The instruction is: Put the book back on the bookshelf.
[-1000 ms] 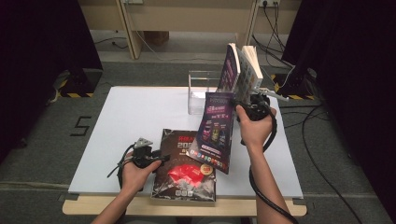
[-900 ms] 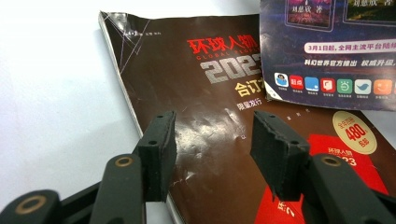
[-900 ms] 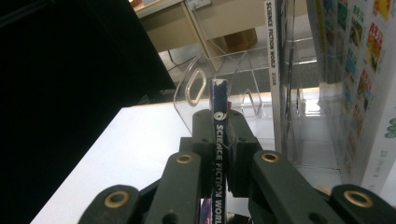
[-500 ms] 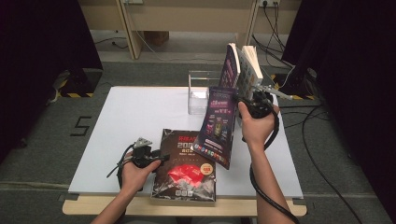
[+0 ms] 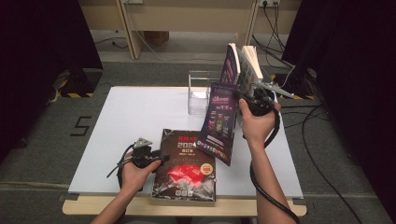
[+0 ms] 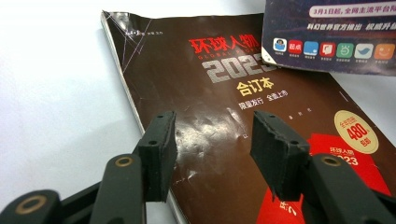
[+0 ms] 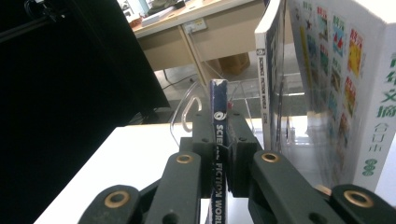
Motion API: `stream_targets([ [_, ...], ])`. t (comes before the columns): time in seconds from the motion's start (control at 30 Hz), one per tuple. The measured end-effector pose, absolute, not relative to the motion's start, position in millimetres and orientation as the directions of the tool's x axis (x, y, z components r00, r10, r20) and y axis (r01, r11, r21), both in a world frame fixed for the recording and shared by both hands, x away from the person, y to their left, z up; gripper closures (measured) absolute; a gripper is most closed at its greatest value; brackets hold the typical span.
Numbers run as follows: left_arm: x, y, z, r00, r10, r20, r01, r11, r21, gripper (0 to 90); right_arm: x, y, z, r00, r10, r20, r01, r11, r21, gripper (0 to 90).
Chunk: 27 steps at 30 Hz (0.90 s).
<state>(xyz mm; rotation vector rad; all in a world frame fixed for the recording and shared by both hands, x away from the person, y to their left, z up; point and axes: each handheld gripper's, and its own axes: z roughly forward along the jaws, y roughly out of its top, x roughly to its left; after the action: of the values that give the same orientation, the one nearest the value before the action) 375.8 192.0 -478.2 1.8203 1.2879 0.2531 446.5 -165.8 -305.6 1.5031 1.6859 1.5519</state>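
We hold a thin science-fiction magazine by its spine, the right gripper pinching it so that it hangs tilted above the table, its lower corner over the dark 2023 bound volume that lies flat near the front edge. Just behind it stands a clear acrylic book stand, with two upright books leaning at its right end. The step in hand looks to us like slotting the magazine into that stand beside the others, and doing it well probably means turning the magazine upright first, lining its spine up parallel with the standing books, and lowering it straight down so its loose bottom corner does not snag the stand's rim or nudge the neighbours over. The left gripper rests at the left edge of the bound volume with its jaws spread and nothing between them, ready for that one next. The right gripper view gives what the high view cannot: the jaws pressed tight on the spine, and the clear curved wall of the stand right ahead. The left gripper view shows the glossy, creased cover and the magazine's corner overhanging it.
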Motion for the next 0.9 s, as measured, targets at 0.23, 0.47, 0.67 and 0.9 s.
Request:
stream_targets([
  [0.23,376,192,-478,0.442,0.845,-0.302,0.667,-0.085,0.740,49.7,448,-166,-302,-0.334,0.878,0.344,0.403,-0.197,0.894,84.5],
  [0.47,376,192,-478,0.443,0.844,-0.302,0.668,-0.085,0.740,49.8,449,-165,-299,-0.333,0.880,0.339,0.394,-0.197,0.898,84.5],
  [0.67,377,194,-478,0.441,0.846,-0.301,0.667,-0.084,0.741,49.8,450,-165,-296,-0.333,0.885,0.326,0.376,-0.192,0.906,84.6],
  [0.9,377,194,-478,0.440,0.846,-0.299,0.666,-0.085,0.741,49.7,454,-164,-295,-0.331,0.886,0.325,0.366,-0.197,0.909,84.6],
])
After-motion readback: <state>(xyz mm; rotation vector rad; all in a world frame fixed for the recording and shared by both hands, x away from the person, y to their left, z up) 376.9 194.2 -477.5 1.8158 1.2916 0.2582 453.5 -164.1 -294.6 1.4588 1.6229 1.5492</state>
